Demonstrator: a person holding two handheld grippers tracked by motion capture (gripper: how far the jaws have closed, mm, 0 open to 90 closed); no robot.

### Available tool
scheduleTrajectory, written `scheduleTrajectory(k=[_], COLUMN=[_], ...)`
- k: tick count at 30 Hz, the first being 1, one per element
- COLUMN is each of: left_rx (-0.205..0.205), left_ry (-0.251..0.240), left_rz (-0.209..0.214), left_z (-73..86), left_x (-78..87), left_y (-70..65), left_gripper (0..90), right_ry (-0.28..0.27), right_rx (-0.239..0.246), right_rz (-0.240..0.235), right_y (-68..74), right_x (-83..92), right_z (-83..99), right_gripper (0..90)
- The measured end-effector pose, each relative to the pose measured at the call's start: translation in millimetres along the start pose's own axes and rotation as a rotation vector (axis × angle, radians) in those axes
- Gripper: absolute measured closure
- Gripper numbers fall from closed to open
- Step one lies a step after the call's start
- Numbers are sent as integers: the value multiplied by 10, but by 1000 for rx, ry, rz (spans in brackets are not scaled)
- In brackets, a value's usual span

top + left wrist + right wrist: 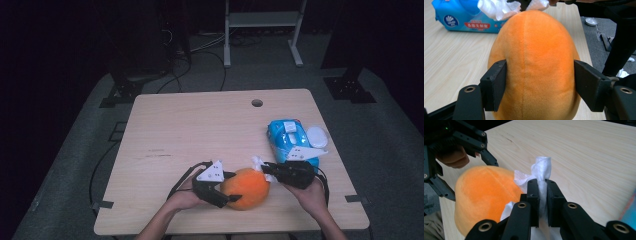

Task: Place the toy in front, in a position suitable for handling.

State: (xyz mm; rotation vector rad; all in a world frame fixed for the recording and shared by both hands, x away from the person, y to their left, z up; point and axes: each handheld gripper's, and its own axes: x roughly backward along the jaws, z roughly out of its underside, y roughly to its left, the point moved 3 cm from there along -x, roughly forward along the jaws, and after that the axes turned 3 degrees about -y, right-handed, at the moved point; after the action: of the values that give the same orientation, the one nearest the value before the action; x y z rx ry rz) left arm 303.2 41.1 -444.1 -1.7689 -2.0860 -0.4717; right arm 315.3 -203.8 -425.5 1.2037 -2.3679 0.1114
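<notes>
While its two black pads press into the flanks of the orange plush toy (534, 67), the left gripper (216, 187) stands partly spread, only as wide as the soft body lets it, and this clamp seems meant to pin the toy to the table (200, 125) so it cannot roll or slide. Just right of it, the right gripper (542, 195) has its jaws pressed nearly together on a bunched white wipe (541, 170), which stands up between the pads and trails down beside them; the wipe touches the toy's far right end, so the likely job is wiping the plush surface. The toy lies near the table's near edge, between both hands. Farther right and beyond sits a blue pack of wipes (290, 137), probably the source of the tissue.
</notes>
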Motion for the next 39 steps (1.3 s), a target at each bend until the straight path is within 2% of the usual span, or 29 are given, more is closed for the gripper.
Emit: scheduleTrajectory(k=[4, 8, 9, 10, 11, 12, 14, 16, 17, 18, 19, 20, 21, 26, 30, 31, 33, 34, 35, 37, 39], left_rx=[-4, 4, 7, 7, 9, 9, 14, 11, 7, 7, 8, 8, 6, -10, -4, 3, 7, 7, 14, 20, 25], left_ry=[0, 1, 1, 1, 3, 3, -3, -5, 0, 0, -4, -4, -12, -7, 0, -2, 3, 5, 2, 1, -14], left_rz=[-2, -12, -13, -13, -13, -13, -12, -11, -11, -11, -10, -10, -6, -4, -13, -17, -20, -23, -28, -31, -25], left_z=[-25, -44, -41, -41, -26, -26, -10, -7, -11, -11, -14, -14, -25, -73, -85, -87, -92, -94, -93, -83, -74], left_x=[-21, -39, -38, -38, -28, -28, -18, -16, -13, -13, -13, -13, -21, -58, -69, -73, -75, -76, -77, -66, -52], left_y=[-19, -24, -23, -23, -11, -11, -4, -9, -11, -11, -17, -17, -27, -73, -78, -72, -69, -66, -66, -59, -42], left_gripper=[287, 267, 265, 265, 265, 266, 269, 274, 275, 275, 276, 277, 276, 272, 267, 263, 257, 257, 256, 251, 235], right_ry=[4, -22, -24, -24, -23, -23, -8, 3, 24, 24, 32, 32, 34, 27, 16, 0, -6, -6, -8, 3, 12], right_rx=[-1, 15, 30, 30, 54, 54, 87, 78, 70, 70, 48, 48, 20, -1, 13, 25, 43, 43, 69, 99, 104], right_rz=[-1, -58, -73, -73, -91, -91, -76, -67, -35, -35, -12, -12, -1, 3, -11, -38, -61, -61, -83, -83, -77], right_y=[29, 190, 255, 255, 345, 345, 379, 340, 266, 266, 170, 170, 94, 79, 161, 246, 336, 336, 438, 502, 495], right_x=[52, 9, -19, -19, -59, -59, -83, -80, -56, -56, -9, -9, 45, 115, 123, 86, 35, 35, -24, -67, -82], right_z=[5, -109, -143, -143, -185, -185, -199, -189, -160, -160, -113, -113, -50, 26, -24, -82, -128, -128, -178, -212, -211], right_gripper=[820, 820, 820, 820, 820, 820, 820, 820, 820, 820, 820, 820, 820, 820, 820, 820, 820, 820, 820, 820, 820])
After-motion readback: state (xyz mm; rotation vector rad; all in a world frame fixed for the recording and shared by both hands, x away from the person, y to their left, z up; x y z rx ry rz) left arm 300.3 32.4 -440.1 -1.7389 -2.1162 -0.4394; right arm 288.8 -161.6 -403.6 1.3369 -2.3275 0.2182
